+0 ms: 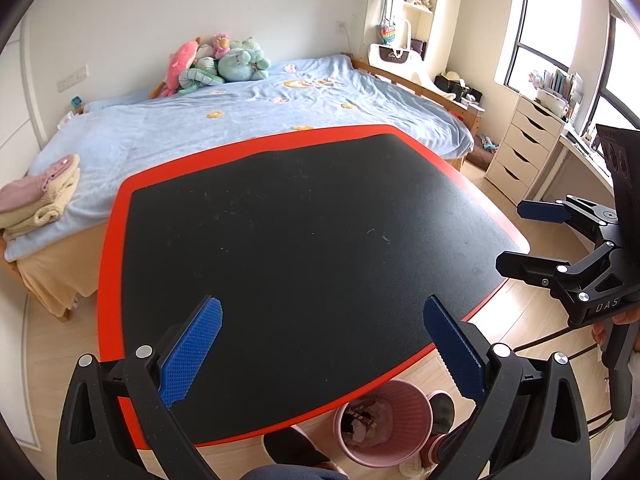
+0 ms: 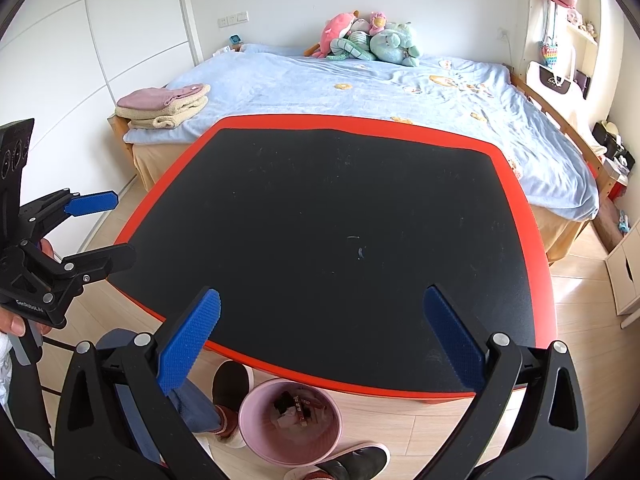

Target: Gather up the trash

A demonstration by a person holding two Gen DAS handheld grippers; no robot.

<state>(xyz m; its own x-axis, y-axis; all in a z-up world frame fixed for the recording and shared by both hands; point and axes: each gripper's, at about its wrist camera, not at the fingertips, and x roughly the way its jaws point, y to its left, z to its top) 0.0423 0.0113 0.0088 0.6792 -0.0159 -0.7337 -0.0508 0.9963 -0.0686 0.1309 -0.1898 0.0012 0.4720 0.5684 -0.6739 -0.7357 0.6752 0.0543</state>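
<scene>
over the black table (image 1: 280,240), both my grippers hang with nothing in them.
left gripper (image 1: 322,344) and right gripper (image 2: 320,336) jaws are wide apart (pink bin (image 2: 256,412) below holds trash (image 2: 296,408)).

The left tongs (image 1: 322,354), black jointed arms tipped with blue ribbed pads, stand wide apart with nothing between them. The right tongs (image 2: 320,344), of the same black and blue build, are spread just as wide and also hold nothing. In the left wrist view the right tongs (image 1: 520,240) show from the side at the right edge, arms parted, with fingers (image 1: 624,316) of the holding hand wrapped round the grip below. In the right wrist view the left tongs (image 2: 106,230) show at the left edge, likewise parted, a hand (image 2: 16,322) clasping the handle. Both point forward at a similar height, well apart.
</scene>
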